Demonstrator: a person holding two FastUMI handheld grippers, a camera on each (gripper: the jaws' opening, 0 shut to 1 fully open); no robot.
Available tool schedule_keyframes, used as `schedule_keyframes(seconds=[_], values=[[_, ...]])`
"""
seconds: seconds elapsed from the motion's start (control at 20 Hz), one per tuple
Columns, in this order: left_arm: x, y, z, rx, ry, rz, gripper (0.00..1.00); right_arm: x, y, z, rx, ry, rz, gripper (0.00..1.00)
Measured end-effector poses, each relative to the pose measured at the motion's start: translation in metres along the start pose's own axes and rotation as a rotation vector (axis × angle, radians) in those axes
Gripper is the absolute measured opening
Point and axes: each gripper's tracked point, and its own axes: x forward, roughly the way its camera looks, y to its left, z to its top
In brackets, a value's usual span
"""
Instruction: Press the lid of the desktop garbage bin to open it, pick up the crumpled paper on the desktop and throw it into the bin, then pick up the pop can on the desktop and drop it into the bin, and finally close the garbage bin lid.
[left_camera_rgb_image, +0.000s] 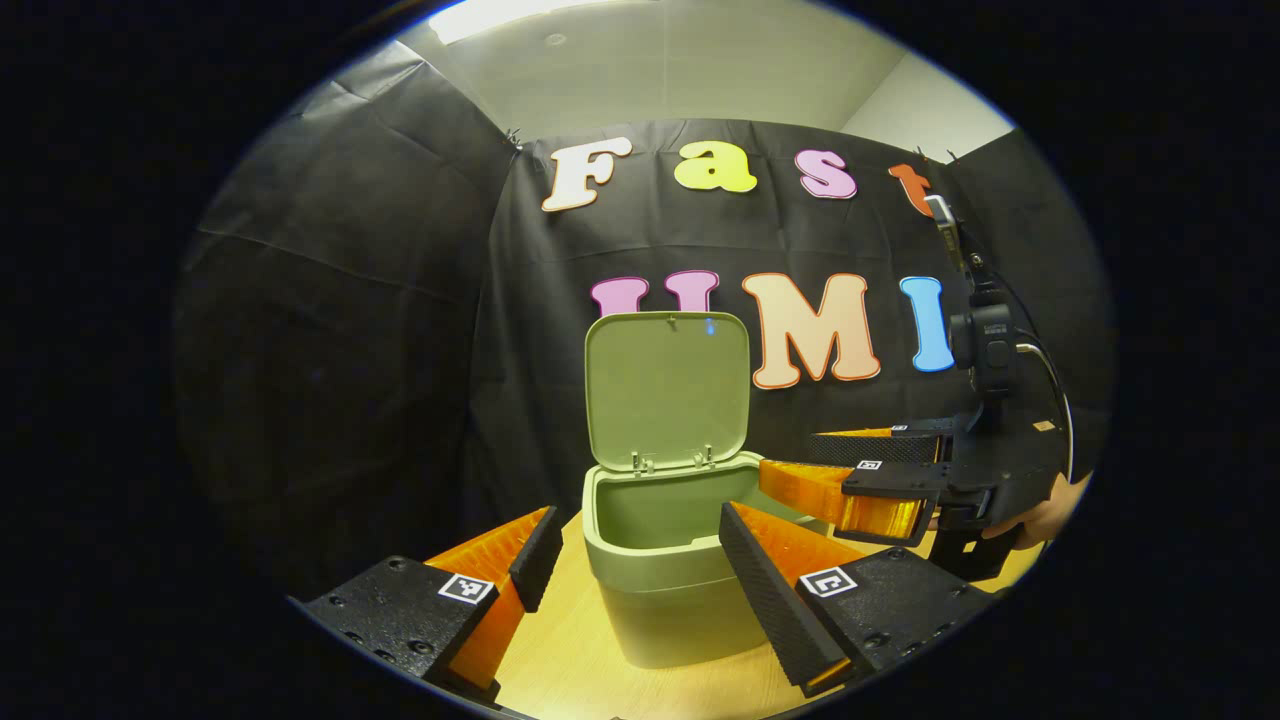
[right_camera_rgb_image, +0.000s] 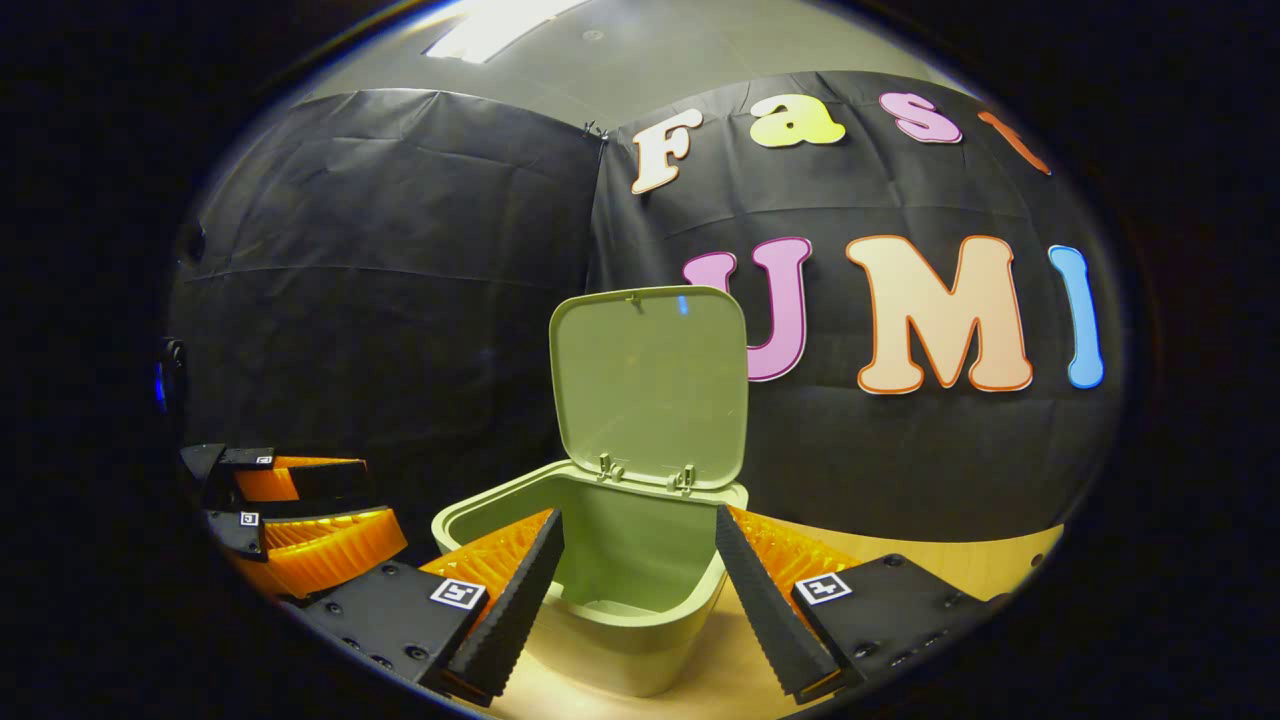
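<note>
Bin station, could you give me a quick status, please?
Left claw open, empty. Right claw open, empty, at bin mouth. Lid up. Nothing blocking.

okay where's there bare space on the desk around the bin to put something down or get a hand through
Bare wood shows right of the bin, between it and the booth wall, on the desk, and in front of the bin's base in the left gripper view. It is crowded at the bin's mouth: the right gripper hangs over its rim, the left gripper in front, lid upright behind.

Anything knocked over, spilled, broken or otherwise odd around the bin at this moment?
Nothing stands out. The green bin stands upright on the wooden desktop, its lid swung up on the rear hinges and standing open. The left gripper and right gripper are both open and hold nothing, aimed at the bin's opening.
</note>
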Motion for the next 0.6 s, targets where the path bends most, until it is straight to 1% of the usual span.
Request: schedule_keyframes(seconds=[0.15,0.45,0.5,0.55,0.6], values=[[0.009,-0.017,0.005,-0.006,-0.011,-0.034,0.95,-0.019,-0.019,0.018,-0.026,-0.049,-0.044,0.96],[0.018,-0.071,0.013,-0.006,-0.028,-0.118,0.95,-0.071,-0.084,0.04,-0.044,-0.097,-0.166,0.96],[0.018,-0.082,0.016,-0.007,-0.031,-0.134,1.0,-0.08,-0.096,0.04,-0.044,-0.095,-0.187,0.96],[0.019,-0.093,0.017,-0.008,-0.034,-0.15,0.95,-0.09,-0.108,0.04,-0.044,-0.093,-0.207,0.96],[0.019,-0.104,0.019,-0.01,-0.037,-0.166,0.95,-0.101,-0.121,0.041,-0.042,-0.089,-0.228,0.96]])
